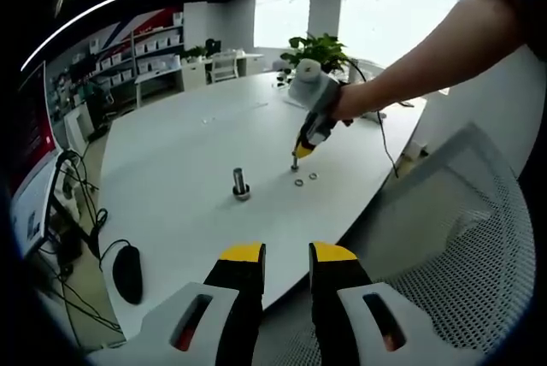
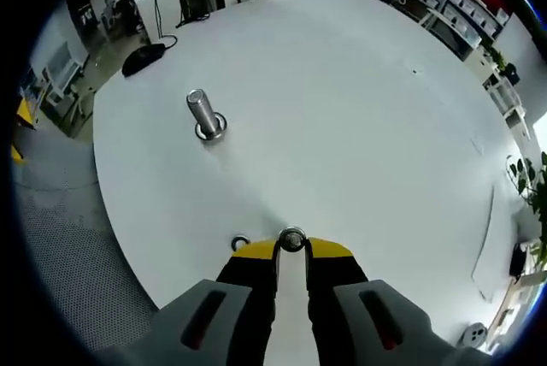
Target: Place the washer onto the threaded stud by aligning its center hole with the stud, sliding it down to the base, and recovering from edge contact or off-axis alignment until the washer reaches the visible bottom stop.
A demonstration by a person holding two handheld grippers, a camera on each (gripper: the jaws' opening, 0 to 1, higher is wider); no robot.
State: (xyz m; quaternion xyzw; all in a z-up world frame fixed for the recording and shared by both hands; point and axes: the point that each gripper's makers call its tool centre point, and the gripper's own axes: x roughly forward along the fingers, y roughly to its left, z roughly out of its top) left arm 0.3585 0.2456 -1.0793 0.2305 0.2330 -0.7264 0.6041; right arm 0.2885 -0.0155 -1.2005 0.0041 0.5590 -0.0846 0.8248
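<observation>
A threaded steel stud [image 1: 241, 183] stands upright on its round base in the middle of the white table [image 1: 188, 152]; in the right gripper view the stud [image 2: 205, 115] is up and to the left of my jaws. My right gripper [image 2: 292, 248] is shut on a small washer [image 2: 292, 239] pinched at its yellow tips, low over the table. In the left gripper view a hand holds the right gripper [image 1: 296, 161] tip-down to the right of the stud. Two loose washers [image 1: 299, 183] lie by it, one beside the jaws [image 2: 240, 242]. My left gripper [image 1: 287, 255] hangs open off the table's near edge.
A black mouse [image 1: 128, 272] with cables lies near the table's left edge and shows far off [image 2: 141, 58]. A white mesh chair [image 1: 461, 238] stands at the right of the table. A potted plant [image 1: 320, 50] sits at the far end.
</observation>
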